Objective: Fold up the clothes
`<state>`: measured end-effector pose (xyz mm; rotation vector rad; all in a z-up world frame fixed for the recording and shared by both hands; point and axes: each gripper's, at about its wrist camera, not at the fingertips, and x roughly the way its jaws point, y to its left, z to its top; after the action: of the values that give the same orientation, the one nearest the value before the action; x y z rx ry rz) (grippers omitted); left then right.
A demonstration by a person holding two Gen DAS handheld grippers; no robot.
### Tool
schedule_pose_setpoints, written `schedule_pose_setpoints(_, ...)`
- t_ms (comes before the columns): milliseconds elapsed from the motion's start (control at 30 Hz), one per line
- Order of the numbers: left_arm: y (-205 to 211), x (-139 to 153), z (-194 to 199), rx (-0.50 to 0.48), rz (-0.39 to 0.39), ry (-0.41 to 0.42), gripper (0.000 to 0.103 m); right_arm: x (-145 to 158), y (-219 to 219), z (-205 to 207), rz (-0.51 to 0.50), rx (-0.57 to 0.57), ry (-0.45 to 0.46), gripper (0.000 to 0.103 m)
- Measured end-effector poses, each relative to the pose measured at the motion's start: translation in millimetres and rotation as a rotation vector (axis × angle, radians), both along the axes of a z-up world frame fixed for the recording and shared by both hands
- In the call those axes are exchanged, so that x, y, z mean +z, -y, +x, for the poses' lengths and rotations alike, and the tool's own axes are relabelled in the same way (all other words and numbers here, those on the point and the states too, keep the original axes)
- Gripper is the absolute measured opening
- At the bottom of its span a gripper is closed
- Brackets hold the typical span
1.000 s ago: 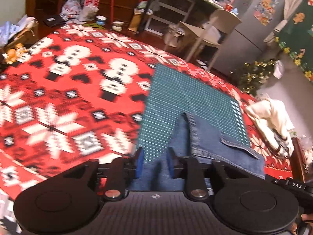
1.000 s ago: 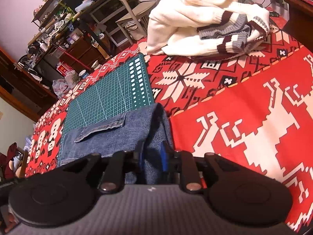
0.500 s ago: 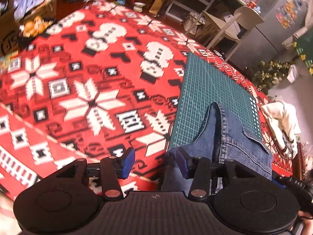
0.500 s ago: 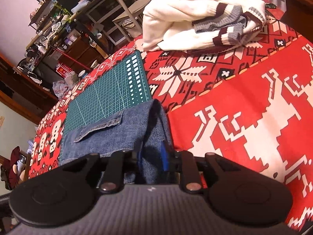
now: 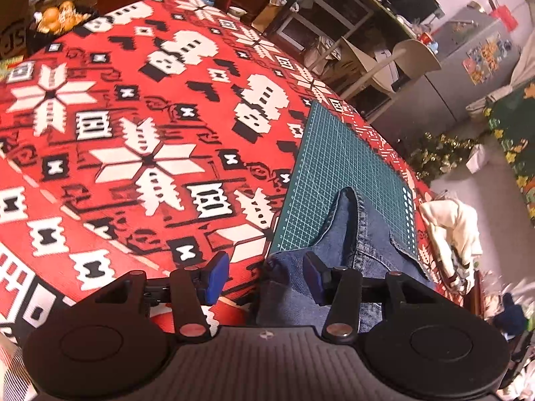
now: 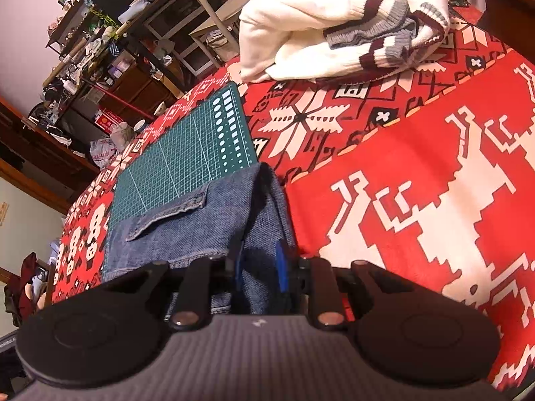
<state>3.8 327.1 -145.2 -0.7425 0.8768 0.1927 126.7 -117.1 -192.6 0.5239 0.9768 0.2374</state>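
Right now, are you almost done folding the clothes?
Not yet. The jeans already look folded over on the green mat. The right tool is pinching their edge, while the left tool has just been opening, with one corner of denim lying loose between its pads. The white sweater sits in a crumpled heap on the red blanket, not folded yet.

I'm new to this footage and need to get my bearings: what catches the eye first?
The red patterned blanket fills both views. Folded blue jeans lie on a green cutting mat, pinched by the right gripper; the left gripper stands open beside them. A cream sweater is heaped behind.
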Motion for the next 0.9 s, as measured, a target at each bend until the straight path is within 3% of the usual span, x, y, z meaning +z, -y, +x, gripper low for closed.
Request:
schedule_pose_setpoints(200,28,2,18,-0.124,0.190,-0.063,0.041,1,-6,2,-0.036,0.016,0.008,0.023)
schedule_pose_setpoints(333,38,-6,27,-0.183,0.217,-0.088,0.038,1,-6,3,-0.038,0.019,0.009,0.023)
schedule_pose_setpoints(467,38,-14,31,-0.191,0.183,-0.101,0.035,0,-6,4,-0.030,0.016,0.006,0.023)
schedule_pose_setpoints(533,38,-15,32,-0.201,0.155,-0.082,0.018,0,-4,4,-0.021,0.013,0.004,0.023)
schedule_pose_setpoints(700,50,-12,33,-0.199,0.224,-0.070,0.008,0,-2,5,-0.003,0.003,-0.002,0.024)
schedule_pose_setpoints(900,50,13,22,-0.199,0.269,-0.083,0.004,1,6,4,0.037,-0.005,-0.004,0.024)
